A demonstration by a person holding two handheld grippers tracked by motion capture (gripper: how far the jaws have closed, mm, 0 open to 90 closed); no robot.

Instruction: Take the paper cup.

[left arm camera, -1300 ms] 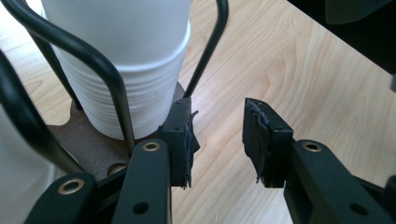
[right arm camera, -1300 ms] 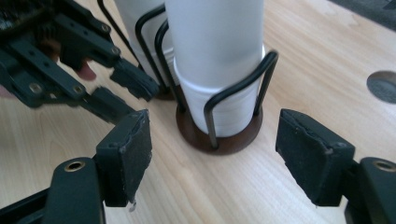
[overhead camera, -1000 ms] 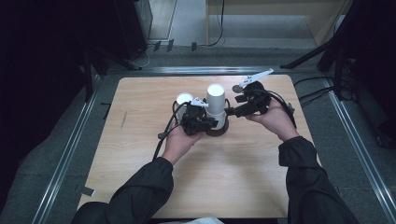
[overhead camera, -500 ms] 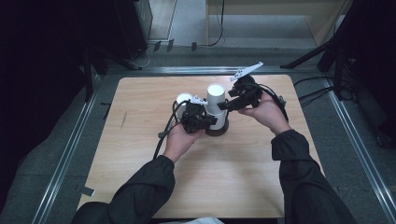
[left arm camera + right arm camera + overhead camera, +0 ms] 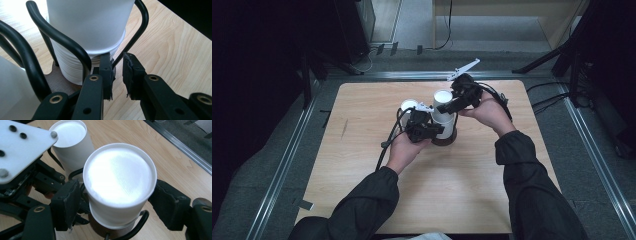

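Since a second ago the right gripper (image 5: pixel 451 106) has swung in from the far right side and now sits around the top white cup (image 5: pixel 119 182), its jaws having just been opening a touch. In the right gripper view both pads flank the cup's upper wall; the left one looks like it touches, the right one I can't call, so no firm squeeze as far as I can tell. The left gripper (image 5: pixel 117 75) has stayed put, jaws closed tight on a black wire loop of the cup holder (image 5: pixel 67 45), pinning the rack down on the surface (image 5: pixel 362 125).

That cup stands upside down on a stack of cups in the holder, middle of the surface, with a second stack (image 5: pixel 408 105) just beside it. These look like thin disposable cups: very light, smooth, easy to crush or dent. I'd grip the side wall just under the closed end, gently, and lift straight up so it slides off the stack.
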